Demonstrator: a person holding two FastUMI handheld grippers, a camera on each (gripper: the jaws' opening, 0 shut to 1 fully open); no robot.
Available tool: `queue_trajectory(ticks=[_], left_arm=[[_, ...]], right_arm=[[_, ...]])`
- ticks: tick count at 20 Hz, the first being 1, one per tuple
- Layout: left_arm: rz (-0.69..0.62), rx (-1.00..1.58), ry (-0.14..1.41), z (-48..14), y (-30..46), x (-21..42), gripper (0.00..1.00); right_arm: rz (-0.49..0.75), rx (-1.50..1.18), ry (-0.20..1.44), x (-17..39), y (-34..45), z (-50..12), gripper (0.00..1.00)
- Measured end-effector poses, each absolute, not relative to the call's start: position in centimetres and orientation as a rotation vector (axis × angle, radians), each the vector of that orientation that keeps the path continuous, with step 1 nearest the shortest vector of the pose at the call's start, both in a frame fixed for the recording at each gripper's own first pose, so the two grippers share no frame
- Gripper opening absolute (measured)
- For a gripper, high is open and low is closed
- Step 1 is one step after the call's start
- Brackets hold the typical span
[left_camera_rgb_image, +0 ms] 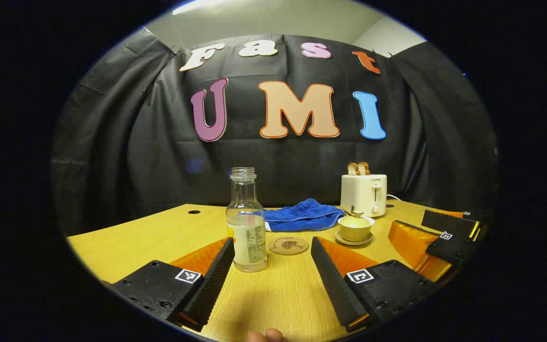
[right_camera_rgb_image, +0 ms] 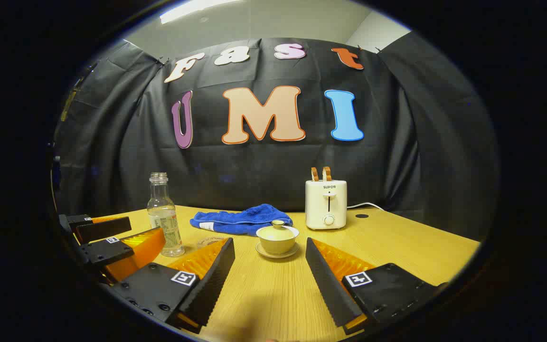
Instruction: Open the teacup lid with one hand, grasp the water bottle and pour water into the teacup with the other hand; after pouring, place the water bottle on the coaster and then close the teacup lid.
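Observation:
A clear, uncapped water bottle (left_camera_rgb_image: 246,223) with a little water stands upright on the wooden table, just ahead of my left gripper (left_camera_rgb_image: 272,244), which is open with nothing between its fingers. A round brown coaster (left_camera_rgb_image: 288,245) lies right of the bottle. The lidded teacup (left_camera_rgb_image: 355,227) rests on its saucer farther right. In the right gripper view, the teacup (right_camera_rgb_image: 278,238) sits straight ahead of my open right gripper (right_camera_rgb_image: 269,244), its lid on. The bottle (right_camera_rgb_image: 164,216) stands at the left there, and the coaster (right_camera_rgb_image: 208,242) peeks out behind a finger.
A crumpled blue cloth (left_camera_rgb_image: 302,214) lies behind the coaster. A white toaster (left_camera_rgb_image: 363,194) with two bread slices stands at the back right, its cord trailing off. The right gripper (left_camera_rgb_image: 449,232) hovers at the table's right side. A cable hole (left_camera_rgb_image: 193,212) marks the tabletop at far left.

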State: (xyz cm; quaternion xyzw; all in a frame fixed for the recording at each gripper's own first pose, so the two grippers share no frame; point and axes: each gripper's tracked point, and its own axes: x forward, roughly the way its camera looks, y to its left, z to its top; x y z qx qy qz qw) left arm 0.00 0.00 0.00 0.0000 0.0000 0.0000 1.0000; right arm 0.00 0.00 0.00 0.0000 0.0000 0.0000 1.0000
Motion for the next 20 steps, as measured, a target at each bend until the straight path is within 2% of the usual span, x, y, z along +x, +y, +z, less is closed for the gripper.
queue_trajectory(ticks=[20], left_arm=[[0.000, 0.002, -0.005, 0.06, -0.01, 0.01, 0.95]], right_arm=[[-0.001, 0.000, 0.000, 0.00, 0.04, 0.15, 0.94]])
